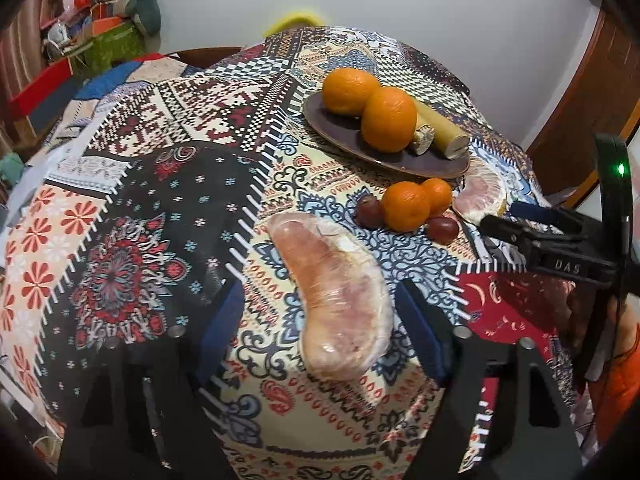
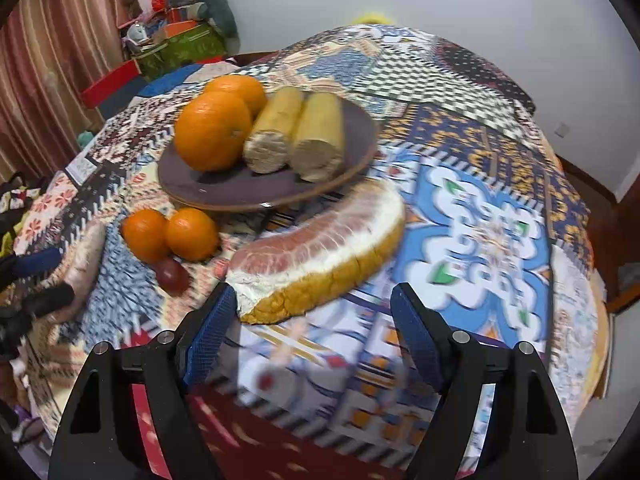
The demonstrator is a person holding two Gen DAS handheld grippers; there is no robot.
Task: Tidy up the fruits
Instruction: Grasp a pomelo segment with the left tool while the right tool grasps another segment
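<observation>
A peeled pomelo segment in clear film (image 1: 336,292) lies on the patterned tablecloth between the fingers of my left gripper (image 1: 320,290), which is open, its pads off the fruit. My right gripper (image 2: 313,289) is open over the cloth just short of a pomelo wedge with rind (image 2: 320,256), whose near end lies by its left pad. A brown plate (image 2: 224,192) holds two oranges (image 2: 212,132) and two pale cane pieces (image 2: 276,136). Two mandarins (image 2: 192,234) and dark grapes (image 2: 172,276) sit in front of the plate.
The round table's edge (image 2: 592,320) drops off at the right, with a wooden chair beyond. A cluttered shelf with boxes (image 2: 176,40) and a curtain stand at the back left. In the left wrist view the right gripper (image 1: 508,216) reaches in from the right.
</observation>
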